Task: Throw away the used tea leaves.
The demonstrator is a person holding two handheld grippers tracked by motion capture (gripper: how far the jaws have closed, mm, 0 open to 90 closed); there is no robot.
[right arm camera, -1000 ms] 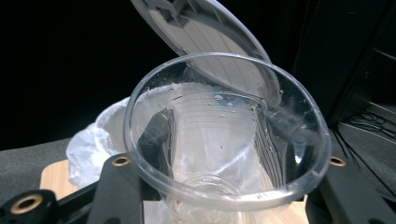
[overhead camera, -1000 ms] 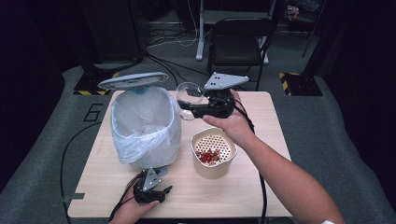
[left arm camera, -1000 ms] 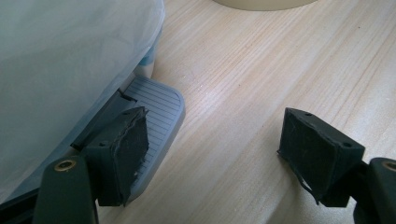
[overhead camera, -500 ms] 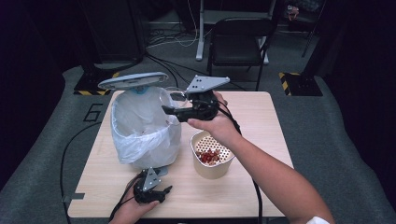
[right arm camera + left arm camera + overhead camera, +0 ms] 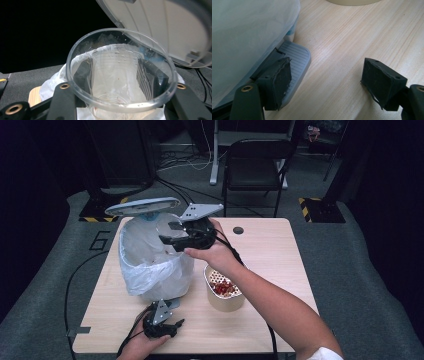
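At the near edge of the table (image 5: pixel 280 260), a pale wood-grain top with rounded corners, the left gripper (image 5: pixel 167 326) rests low in the person's left hand (image 5: pixel 142 347). Its jaws stand wide apart with nothing between them. In the left gripper view one jaw lies on the bin's grey ribbed pedal (image 5: pixel 295 58), the other over bare wood.

Just beyond, right of centre, stands a cream tub (image 5: pixel 223 292) with a perforated insert holding red bits. The person's right forearm crosses above it from the lower right.

Left of the tub stands the bin (image 5: pixel 150 257), lined with a white bag (image 5: pixel 142 270) that spills over its rim. Its grey lid (image 5: pixel 142 206) is tilted up.

The right gripper (image 5: pixel 172 234) is held level over the bin's mouth, under the raised lid. Its jaws are partly closed on a clear plastic cup (image 5: pixel 121 72), one pad pressing each side of the wall. The cup lies on its side, rim pointing away from the hand, and looks empty. In the right gripper view the white bag shows through the cup and the lid's underside rises just behind it.

A small dark round hole (image 5: pixel 238 230) sits near the table's far edge.

The floor (image 5: pixel 360 270) is grey carpet, with a painted "6" left of the table and black cables trailing across it. Farther off stand a black chair (image 5: pixel 255 170), two yellow-and-black striped bases (image 5: pixel 320 207) and a white desk frame. The room behind is dark.
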